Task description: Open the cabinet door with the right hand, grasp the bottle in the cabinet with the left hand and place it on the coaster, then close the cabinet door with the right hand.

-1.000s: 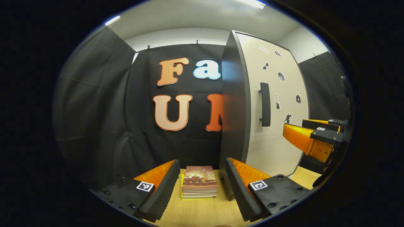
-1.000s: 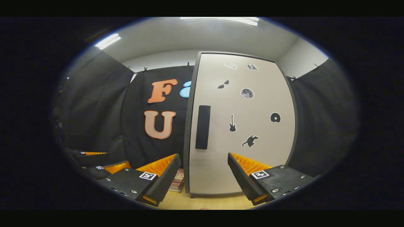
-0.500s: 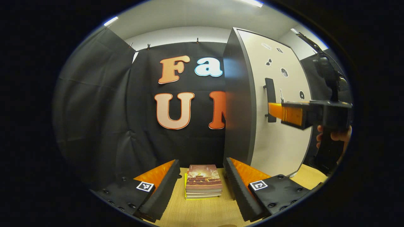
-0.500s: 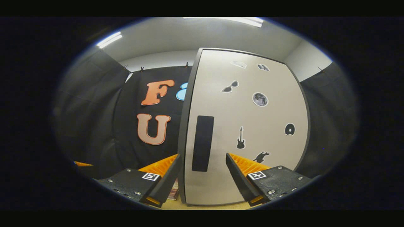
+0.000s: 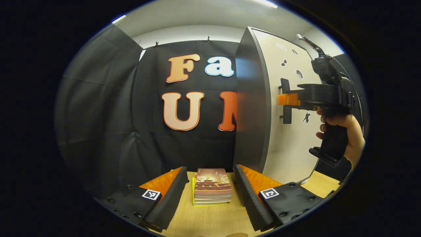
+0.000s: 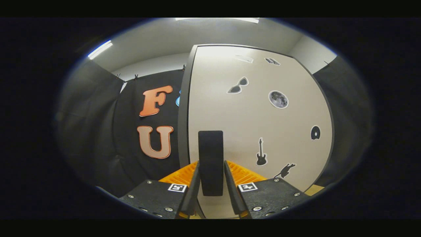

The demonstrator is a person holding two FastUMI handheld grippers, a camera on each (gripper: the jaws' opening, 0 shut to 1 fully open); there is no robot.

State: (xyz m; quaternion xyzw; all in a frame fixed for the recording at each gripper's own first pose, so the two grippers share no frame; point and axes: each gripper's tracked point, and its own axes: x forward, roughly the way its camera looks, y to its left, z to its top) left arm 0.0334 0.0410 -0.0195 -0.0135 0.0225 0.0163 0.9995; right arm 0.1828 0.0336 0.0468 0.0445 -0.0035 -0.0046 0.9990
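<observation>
Low over the pale wooden tabletop, the left gripper holds its fingers wide apart, a small stack of books lying between them. To the right stands the tall dark-sided cabinet with a white door; a hand holds the right gripper at its black vertical handle.

Ceiling strip lights glare overhead; fisheye bends edges, sharp centre

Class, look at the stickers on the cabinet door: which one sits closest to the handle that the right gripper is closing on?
The guitar sticker: it stands just right of the handle, level with it. The sunglasses, moon and disc stickers sit higher or farther toward the door's far edge.
</observation>
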